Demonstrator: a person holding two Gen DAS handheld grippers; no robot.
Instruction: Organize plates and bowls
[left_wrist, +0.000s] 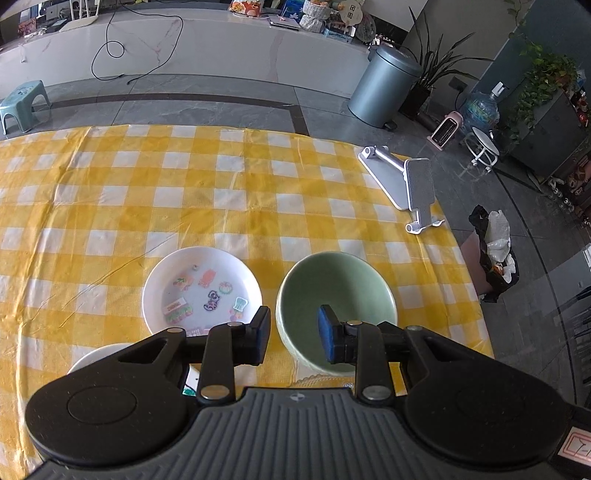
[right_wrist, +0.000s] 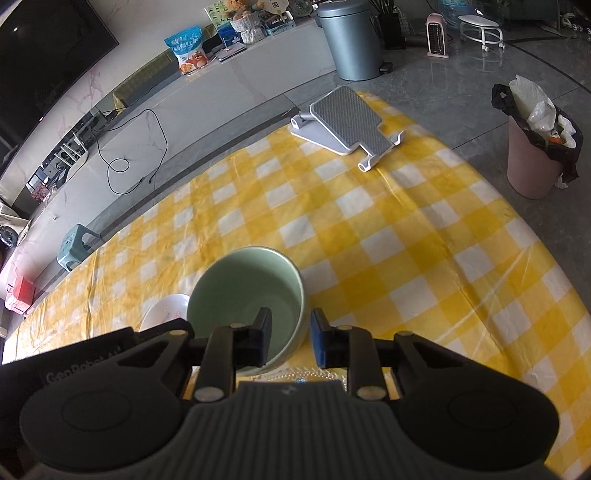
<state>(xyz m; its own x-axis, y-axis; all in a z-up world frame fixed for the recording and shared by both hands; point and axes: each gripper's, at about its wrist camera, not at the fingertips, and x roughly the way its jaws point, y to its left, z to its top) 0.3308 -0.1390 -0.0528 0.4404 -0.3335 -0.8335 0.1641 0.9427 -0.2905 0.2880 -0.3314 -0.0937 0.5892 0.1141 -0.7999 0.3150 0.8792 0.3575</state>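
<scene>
Both grippers — left (left_wrist: 294, 334), right (right_wrist: 290, 339) — straddled the green bowl's (left_wrist: 334, 280) rim near the worktop's (left_wrist: 229, 192) front edge, fingers narrowly parted, seemingly to lift it.

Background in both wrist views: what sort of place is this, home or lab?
Probably a home living room. A table under a yellow checked tablecloth stands on a tiled floor, with a low marble-look TV console along the wall, a dark TV screen above it, and a potted plant beside a grey pedal bin.
</scene>
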